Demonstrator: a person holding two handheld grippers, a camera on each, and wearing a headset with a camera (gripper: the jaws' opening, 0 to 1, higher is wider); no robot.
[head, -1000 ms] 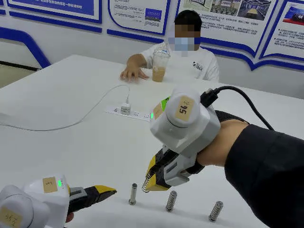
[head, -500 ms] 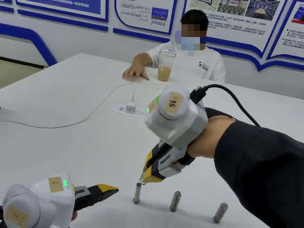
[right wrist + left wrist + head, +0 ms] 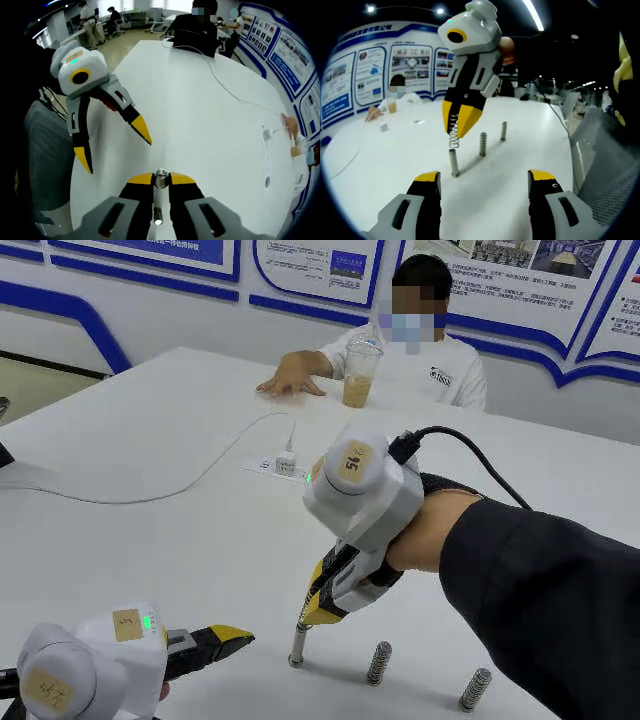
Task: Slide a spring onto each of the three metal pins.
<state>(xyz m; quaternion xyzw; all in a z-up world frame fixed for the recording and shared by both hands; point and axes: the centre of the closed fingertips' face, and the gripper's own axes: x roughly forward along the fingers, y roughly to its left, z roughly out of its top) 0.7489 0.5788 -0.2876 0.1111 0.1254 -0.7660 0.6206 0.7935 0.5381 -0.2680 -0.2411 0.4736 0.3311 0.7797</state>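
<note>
My right gripper (image 3: 318, 608) is shut on a thin spring (image 3: 304, 612) that hangs straight over the bare metal pin (image 3: 297, 644). The spring's lower end (image 3: 453, 142) sits just above the pin's top (image 3: 453, 152). Two more pins stand to the right, each wearing a spring (image 3: 378, 663) (image 3: 475, 689). In the right gripper view the spring (image 3: 160, 177) is pinched between the yellow tips. My left gripper (image 3: 232, 639) rests open on the table left of the bare pin, its jaws apart with nothing between them (image 3: 485, 177).
A power strip (image 3: 276, 467) with a plugged white cable (image 3: 180, 488) lies mid-table. At the far edge a person rests a hand (image 3: 289, 387) beside a plastic cup (image 3: 360, 376). A mesh chair back (image 3: 605, 165) stands off the table's side.
My right gripper has moved down and left with the spring, from beside the bare pin to directly over it. The left gripper has stayed put; the head camera shifted.
</note>
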